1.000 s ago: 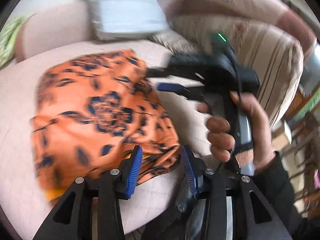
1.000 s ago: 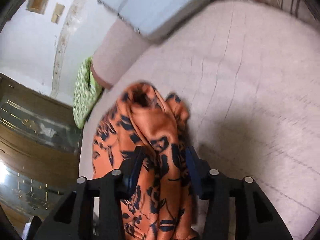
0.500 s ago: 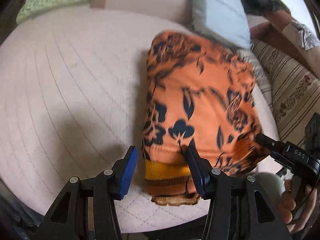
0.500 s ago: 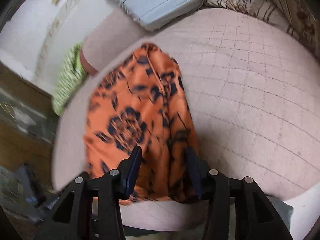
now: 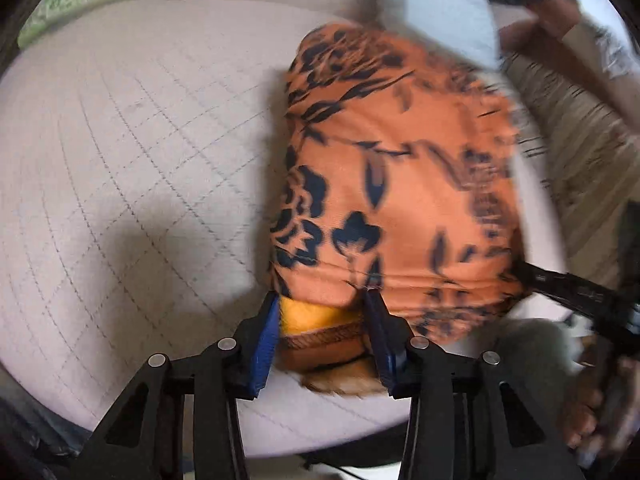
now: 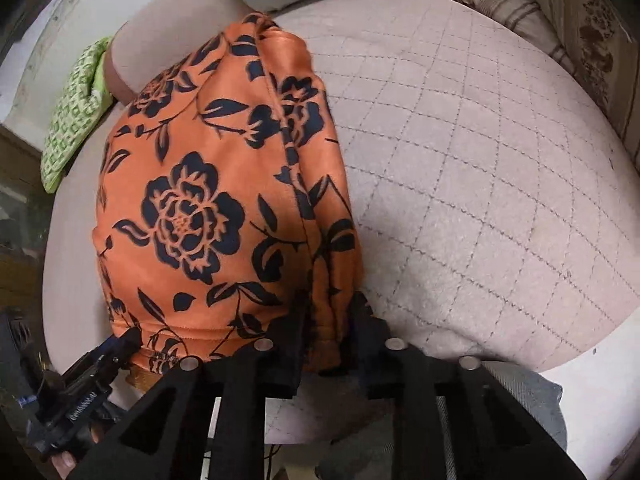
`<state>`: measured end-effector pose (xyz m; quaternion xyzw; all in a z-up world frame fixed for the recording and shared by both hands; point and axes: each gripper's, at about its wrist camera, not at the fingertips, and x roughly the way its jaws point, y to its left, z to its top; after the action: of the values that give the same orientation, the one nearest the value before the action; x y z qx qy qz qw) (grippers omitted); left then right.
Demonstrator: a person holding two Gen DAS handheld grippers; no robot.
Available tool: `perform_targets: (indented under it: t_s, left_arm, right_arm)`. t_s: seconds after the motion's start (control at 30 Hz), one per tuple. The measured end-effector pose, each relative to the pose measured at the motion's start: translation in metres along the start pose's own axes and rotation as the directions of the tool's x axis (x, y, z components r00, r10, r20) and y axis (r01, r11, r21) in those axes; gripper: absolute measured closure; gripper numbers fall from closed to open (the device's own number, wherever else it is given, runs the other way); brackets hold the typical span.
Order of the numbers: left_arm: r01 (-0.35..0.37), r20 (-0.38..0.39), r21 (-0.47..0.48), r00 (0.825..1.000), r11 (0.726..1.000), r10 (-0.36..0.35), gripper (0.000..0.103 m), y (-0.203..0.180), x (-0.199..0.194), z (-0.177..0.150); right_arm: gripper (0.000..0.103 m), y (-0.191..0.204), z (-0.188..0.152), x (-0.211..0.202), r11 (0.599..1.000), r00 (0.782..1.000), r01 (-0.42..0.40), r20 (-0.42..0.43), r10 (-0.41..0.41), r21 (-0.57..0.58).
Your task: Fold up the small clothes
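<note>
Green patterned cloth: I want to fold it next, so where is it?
The green patterned cloth lies at the far left edge of the quilted cushion, beyond the orange floral garment, in the right wrist view.

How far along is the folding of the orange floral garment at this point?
Done: the orange floral garment already lies as a compact folded bundle on the quilted cushion. In hand: the right gripper is clamped on its near edge; the left gripper straddles the near end, open. Left: release, perhaps a final tidy.
</note>
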<state>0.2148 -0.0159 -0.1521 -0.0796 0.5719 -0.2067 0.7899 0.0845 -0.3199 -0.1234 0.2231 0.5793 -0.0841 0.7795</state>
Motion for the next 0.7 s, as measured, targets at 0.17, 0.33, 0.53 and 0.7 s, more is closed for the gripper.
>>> perform_targets:
  t_s: [0.17,0.33,0.53,0.7]
  left_arm:
    - [0.123,0.079,-0.074,0.99,0.99,-0.117,0.055,0.015,-0.035,0.021]
    - [0.173,0.109,-0.134,0.981,0.976,-0.159,0.046,0.025,-0.022,0.069]
    - [0.203,0.044,-0.226,0.979,0.953,-0.198,0.045,0.041,0.044,0.115]
    - [0.314,0.027,-0.273,0.947,0.909,-0.319,0.038,0.056,0.083,0.119]
  right_arm:
    - [0.036,-0.015,0.016,-0.043,0.966,0.96,-0.257,0.123,0.252,0.024]
    - [0.027,-0.021,0.082,-0.041,0.902,0.892,-0.432,0.146,0.427,0.001]
    - [0.025,-0.038,0.117,0.029,0.914,0.917,-0.399,0.036,0.397,0.071]
    - [0.031,-0.048,0.11,0.052,0.909,0.908,-0.412,-0.052,0.415,0.06]
